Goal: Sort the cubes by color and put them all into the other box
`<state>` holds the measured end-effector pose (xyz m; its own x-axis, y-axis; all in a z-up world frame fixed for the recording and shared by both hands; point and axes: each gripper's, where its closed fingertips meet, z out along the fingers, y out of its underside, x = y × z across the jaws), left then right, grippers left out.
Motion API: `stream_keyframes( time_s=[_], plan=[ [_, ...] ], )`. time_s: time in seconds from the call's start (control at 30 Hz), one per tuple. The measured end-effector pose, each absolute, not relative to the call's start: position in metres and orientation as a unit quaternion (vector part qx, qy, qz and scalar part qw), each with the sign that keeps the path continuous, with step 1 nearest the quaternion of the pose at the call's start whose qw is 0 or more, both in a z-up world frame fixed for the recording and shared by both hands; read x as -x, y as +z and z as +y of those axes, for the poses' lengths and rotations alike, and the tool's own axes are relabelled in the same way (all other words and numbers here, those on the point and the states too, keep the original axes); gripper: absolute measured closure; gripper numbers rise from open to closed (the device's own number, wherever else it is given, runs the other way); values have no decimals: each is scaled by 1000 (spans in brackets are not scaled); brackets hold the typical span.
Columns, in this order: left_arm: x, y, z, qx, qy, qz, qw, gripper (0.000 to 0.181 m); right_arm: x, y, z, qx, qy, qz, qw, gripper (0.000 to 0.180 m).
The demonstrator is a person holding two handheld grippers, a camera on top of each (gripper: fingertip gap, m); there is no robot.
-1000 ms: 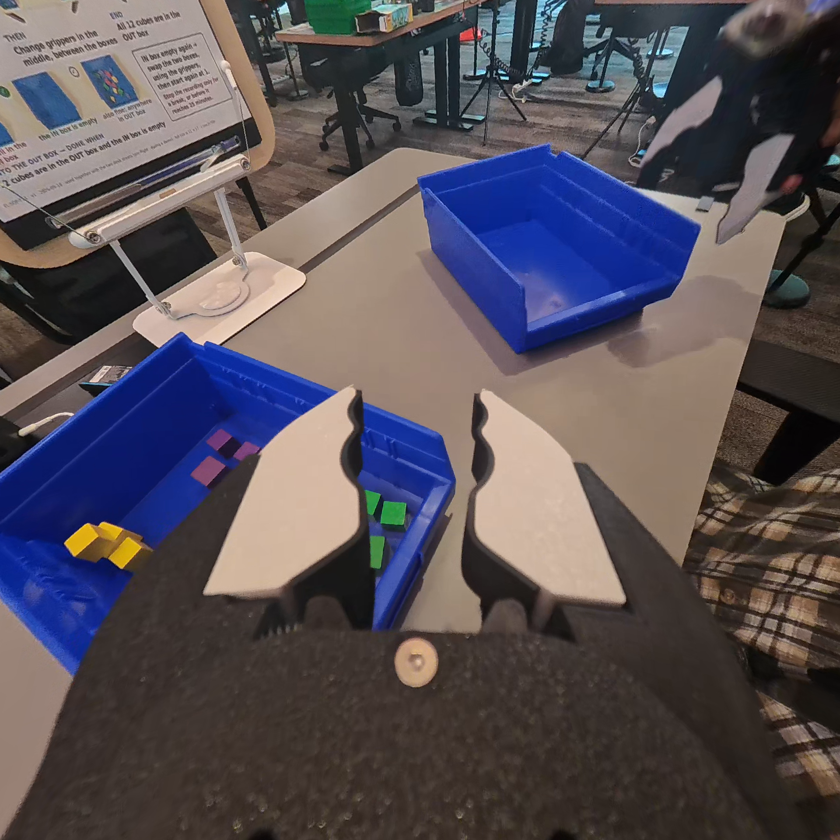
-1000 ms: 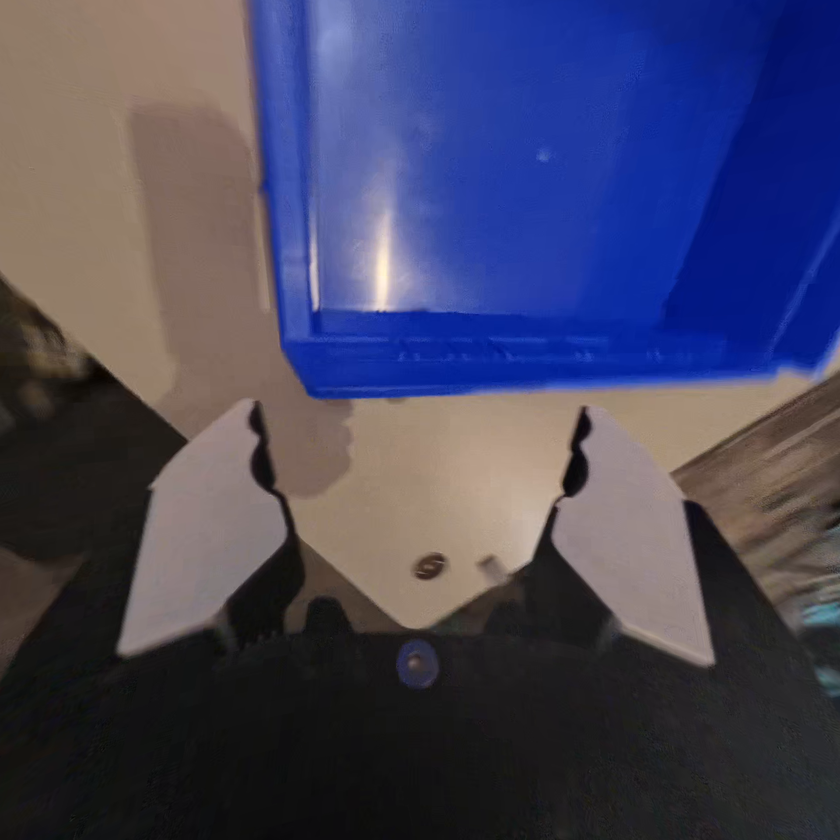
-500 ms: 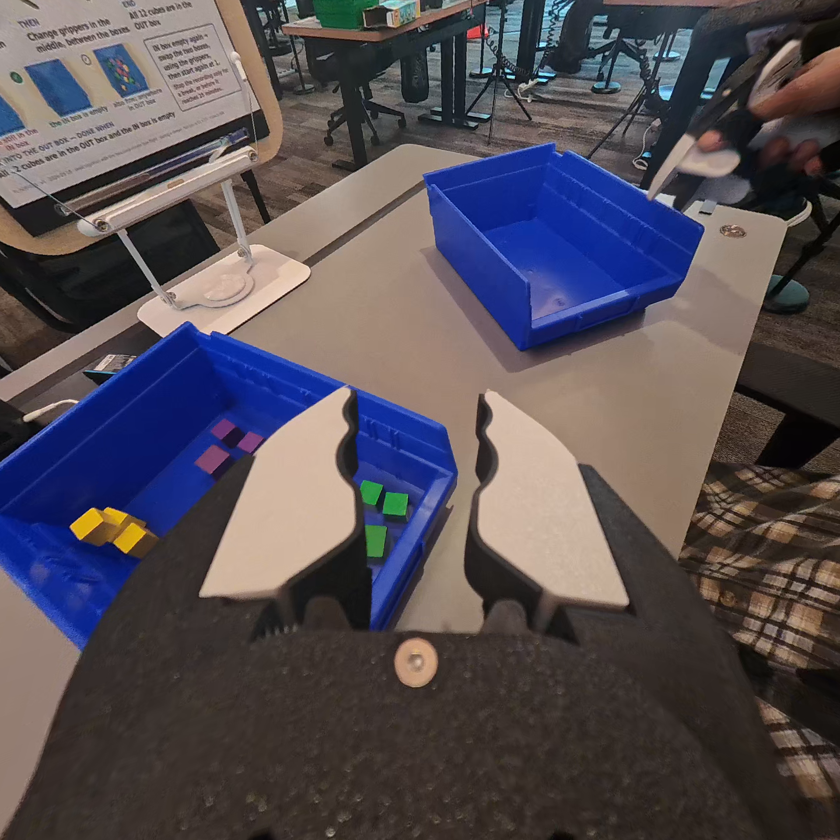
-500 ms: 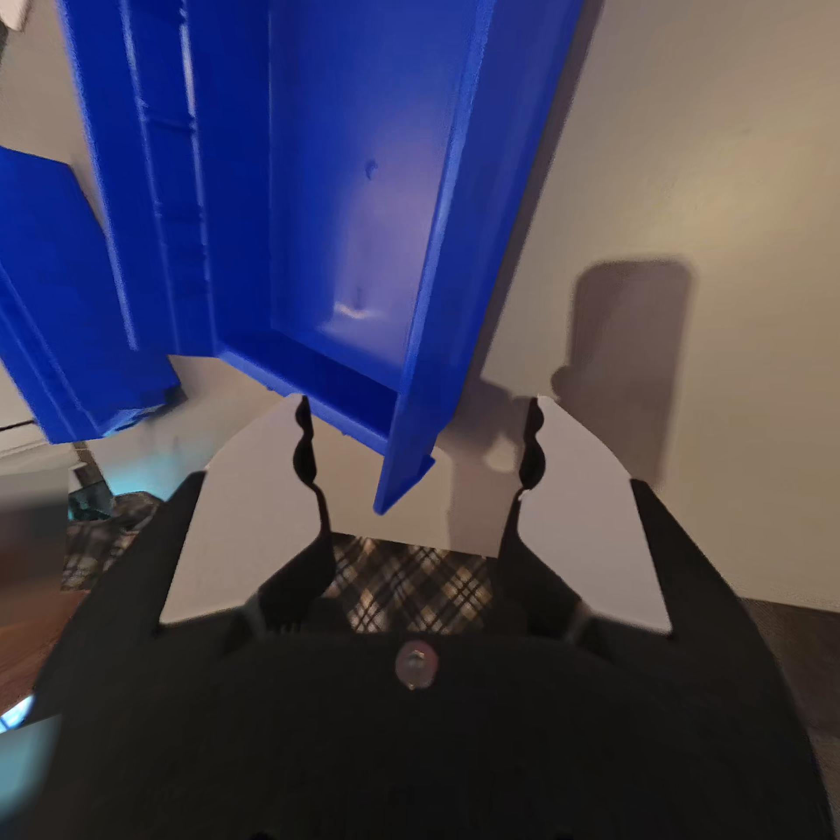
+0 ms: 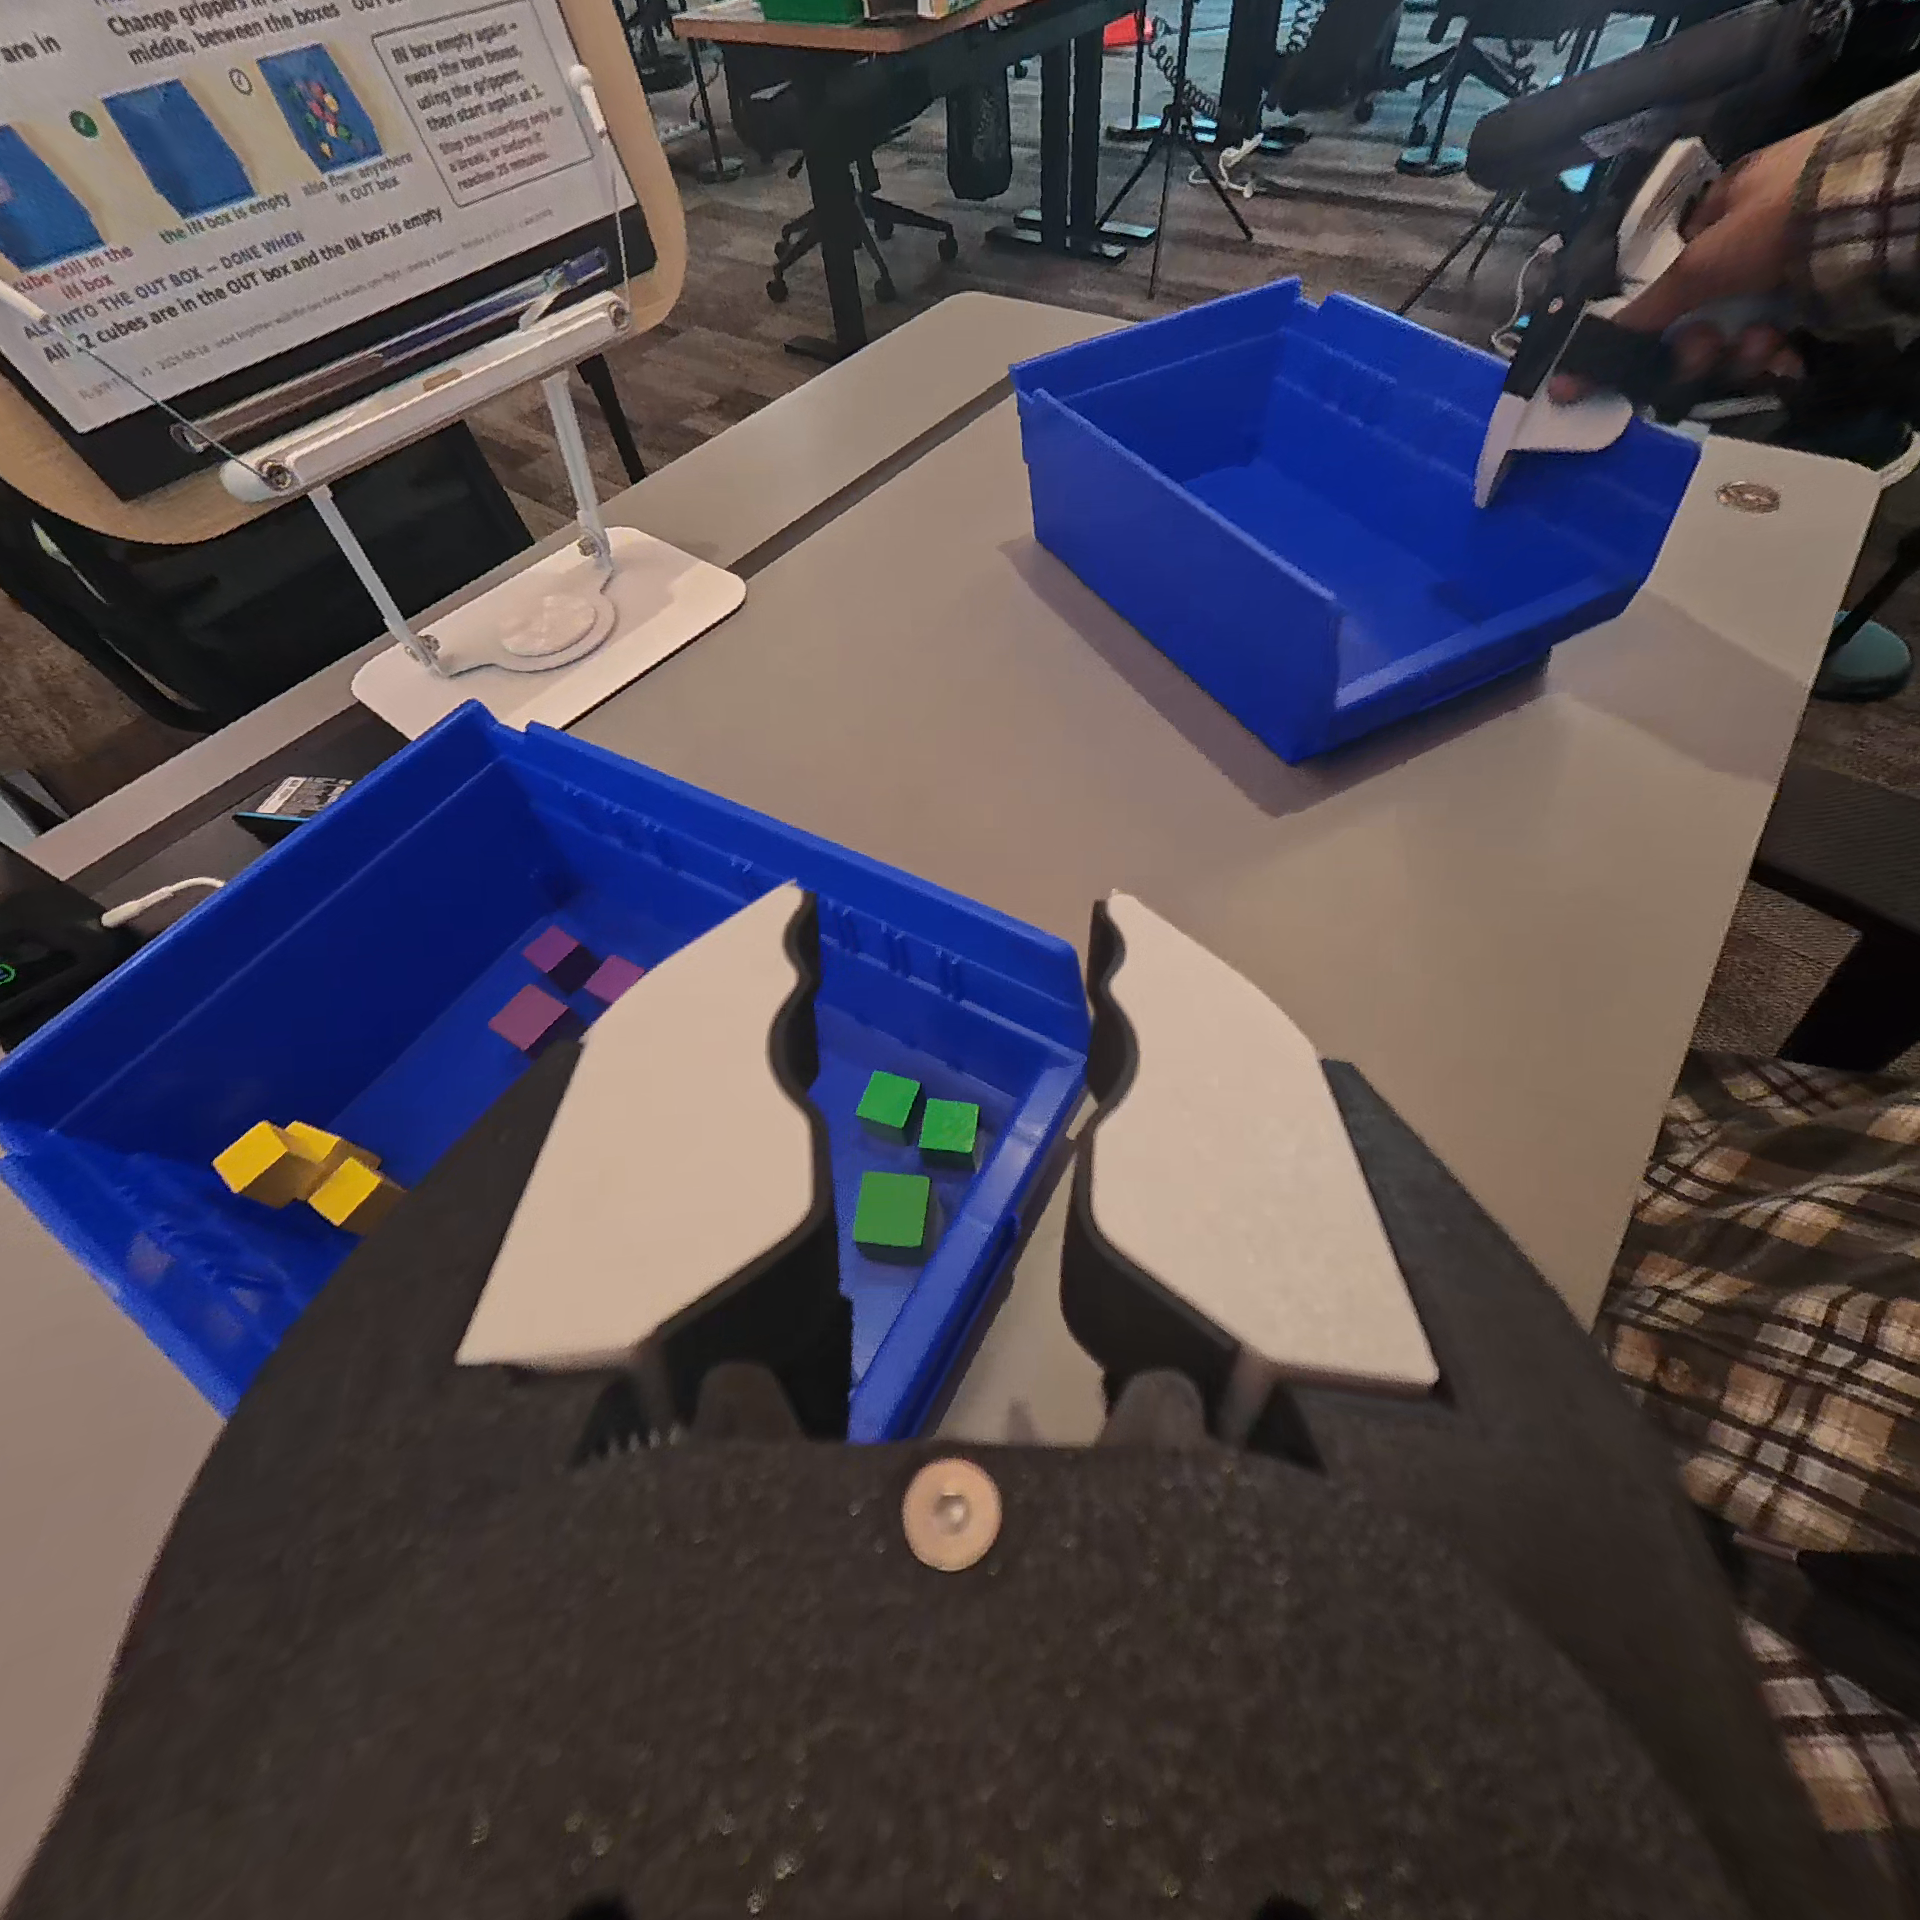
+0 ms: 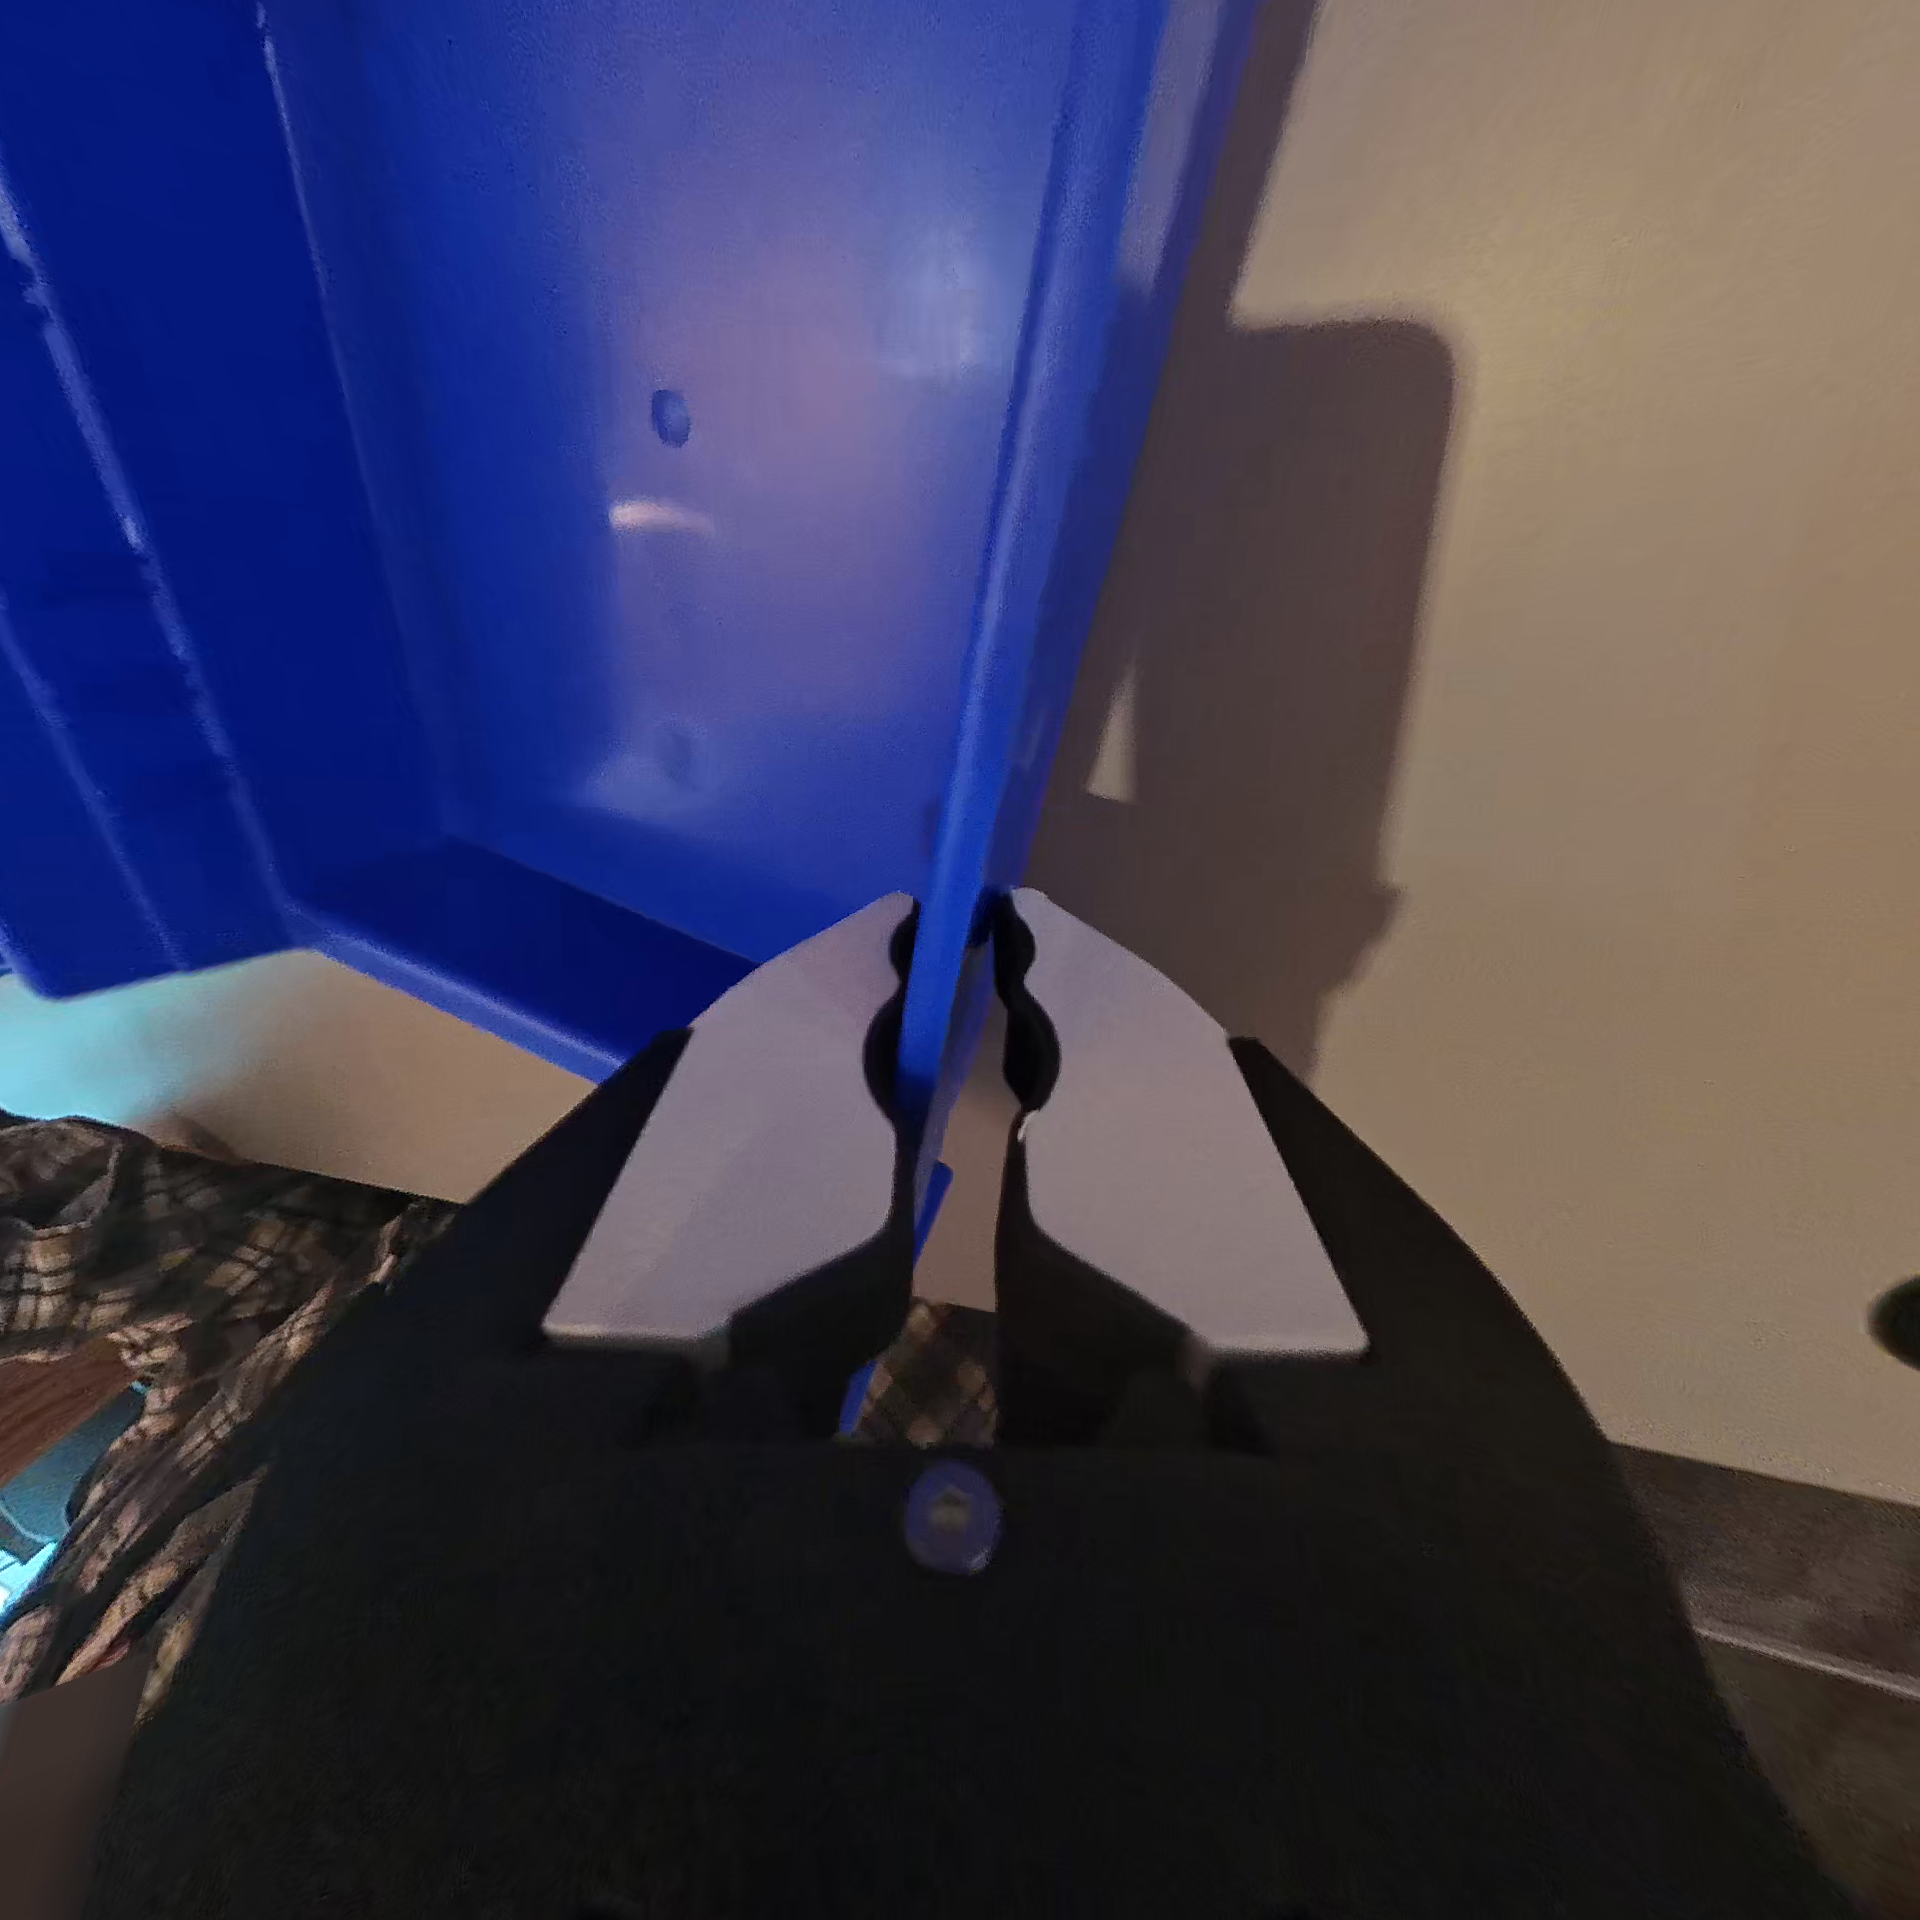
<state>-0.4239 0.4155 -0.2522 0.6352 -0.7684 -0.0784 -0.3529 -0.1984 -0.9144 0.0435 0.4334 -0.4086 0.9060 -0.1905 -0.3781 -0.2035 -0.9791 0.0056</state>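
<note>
Grip on the right: right gripper (image 6: 958,904) closed narrow on the thin side wall of the empty blue box (image 6: 966,727), one finger inside the wall, one outside. Holds plastic only, no cube. Seen from the left wrist view, sits at 1 o'clock, far across the table (image 5: 1039,727), with a hand in a plaid sleeve (image 5: 1860,208) behind it.

Left gripper (image 5: 951,904): open at middling width, holding nothing, hanging above the near right corner of the second blue box (image 5: 312,935).

Inside that near box, cubes lying in groups by colour:
- three green cubes (image 5: 894,1205) at 6 o'clock, close together, showing between the fingers
- three purple cubes (image 5: 530,1013) at 10 o'clock, close together
- yellow cubes (image 5: 296,1164) at 9 o'clock, touching in a clump, probably three

Part of the box floor hidden behind the left finger; cannot tell whether more cubes lie there.

Far box bare inside, in both views.

Beyond the boxes, at 11 o'clock, a printed instruction board on a white stand (image 5: 551,623); farther back, office desks and chairs.

Judging progress: sorting by colour looks done, at least for the cubes in sight. Cannot tell from this moment which box counts as the other one. If the far box, then every transfer remains; if the near one, little or nothing remains.
</note>
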Motion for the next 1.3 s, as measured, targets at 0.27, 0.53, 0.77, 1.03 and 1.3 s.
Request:
stream_keyframes(
  time_s=[0.27, 0.53, 0.77, 1.03, 1.3],
  plan=[
    [423, -258, 420, 753, -199, 374, 504, 132, -114, -411, 454, 985, 128, 115, 22, 171],
    [416, -270, 424, 761, -191, 384, 486, 132, -161, -412, 469, 991, 78, 102, 34, 170],
    [414, -276, 431, 767, -194, 380, 479, 132, -191, -413, 472, 989, 63, 124, 39, 171],
    [409, -285, 434, 771, -195, 387, 466, 132, -213, -413, 477, 985, 58, 154, 49, 171],
    [409, -286, 435, 772, -196, 387, 464, 132, -223, -412, 482, 985, 55, 159, 48, 171]
  ],
)
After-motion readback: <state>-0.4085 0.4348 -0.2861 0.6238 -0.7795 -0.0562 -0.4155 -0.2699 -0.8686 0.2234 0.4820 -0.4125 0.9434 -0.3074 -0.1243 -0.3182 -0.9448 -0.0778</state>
